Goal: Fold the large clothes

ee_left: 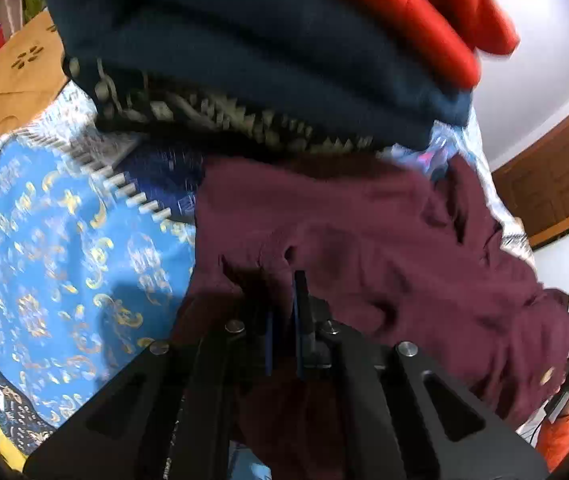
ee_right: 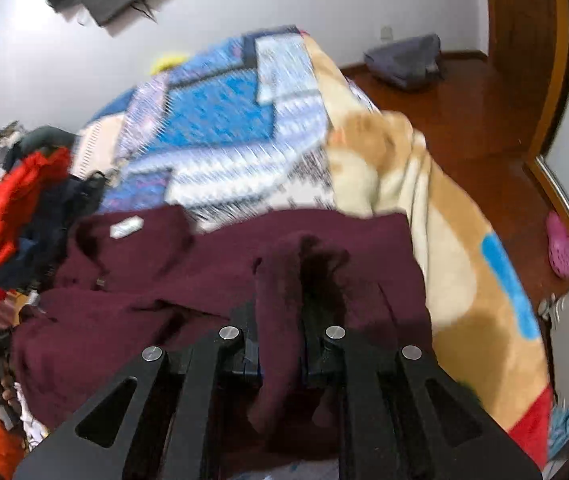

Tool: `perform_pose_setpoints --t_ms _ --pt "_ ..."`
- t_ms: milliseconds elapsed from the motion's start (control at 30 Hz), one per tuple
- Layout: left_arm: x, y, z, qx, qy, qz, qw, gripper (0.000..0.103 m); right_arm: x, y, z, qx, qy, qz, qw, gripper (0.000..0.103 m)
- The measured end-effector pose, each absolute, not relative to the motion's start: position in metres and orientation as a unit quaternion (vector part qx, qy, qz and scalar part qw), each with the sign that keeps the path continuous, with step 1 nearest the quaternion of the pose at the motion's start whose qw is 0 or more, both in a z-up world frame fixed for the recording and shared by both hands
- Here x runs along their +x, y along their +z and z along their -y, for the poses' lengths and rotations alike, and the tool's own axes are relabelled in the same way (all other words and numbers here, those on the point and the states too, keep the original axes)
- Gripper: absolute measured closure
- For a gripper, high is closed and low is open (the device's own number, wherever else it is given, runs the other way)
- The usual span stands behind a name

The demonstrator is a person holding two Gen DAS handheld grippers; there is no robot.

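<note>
Maroon knit garment [ee_right: 212,280] is pinched in both the left gripper [ee_left: 284,312] and right gripper [ee_right: 280,320], lying rumpled on the blue patterned bedspread [ee_left: 64,248]. Behind crowd folded navy clothes [ee_left: 244,52], a red garment [ee_left: 424,12], and a tan fleece blanket [ee_right: 424,200].

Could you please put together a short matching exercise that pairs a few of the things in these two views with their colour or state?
Things:
1. garment
2. bedspread
3. shoe
4. left tool

Colour or state:
A. pink, on the wooden floor
B. maroon, pinched by both tools
C. shut on cloth
D. blue with gold patterns

Pairs: 1-B, 2-D, 3-A, 4-C
</note>
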State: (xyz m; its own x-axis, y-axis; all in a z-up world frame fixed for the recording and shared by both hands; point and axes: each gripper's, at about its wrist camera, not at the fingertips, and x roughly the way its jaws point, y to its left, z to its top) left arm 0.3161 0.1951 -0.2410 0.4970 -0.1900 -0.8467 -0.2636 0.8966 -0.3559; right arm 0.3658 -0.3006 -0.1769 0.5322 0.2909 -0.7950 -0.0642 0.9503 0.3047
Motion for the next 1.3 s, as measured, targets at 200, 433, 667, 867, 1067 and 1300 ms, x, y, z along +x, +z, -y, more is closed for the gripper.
perform_pose_setpoints --t_ms 200,433,667,867,1067,1300 --pt "0.301 -0.211 -0.179 -0.142 0.021 -0.500 0.854 0.094 0.346 -0.150 0.286 0.056 0.106 -0.464 0.878 0.078" --pt "0.261 -0.180 -0.171 -0.126 0.018 -0.478 0.869 0.054 0.317 -0.122 0.286 0.075 0.136 -0.446 0.881 0.055" --pt "0.233 -0.186 -0.172 -0.162 0.000 -0.485 0.859 0.042 0.288 -0.117 0.284 0.090 0.149 -0.452 0.875 0.051" --pt "0.222 -0.227 -0.174 -0.244 -0.036 -0.526 0.814 0.042 0.273 -0.129 0.283 0.118 0.156 -0.465 0.864 0.050" --pt "0.227 -0.242 -0.167 -0.289 -0.058 -0.531 0.795 0.043 0.273 -0.156 0.273 0.154 0.172 -0.491 0.840 0.050" --pt "0.226 -0.209 -0.140 -0.203 -0.078 -0.521 0.825 0.083 0.264 -0.153 0.249 0.102 0.188 -0.477 0.852 0.081"
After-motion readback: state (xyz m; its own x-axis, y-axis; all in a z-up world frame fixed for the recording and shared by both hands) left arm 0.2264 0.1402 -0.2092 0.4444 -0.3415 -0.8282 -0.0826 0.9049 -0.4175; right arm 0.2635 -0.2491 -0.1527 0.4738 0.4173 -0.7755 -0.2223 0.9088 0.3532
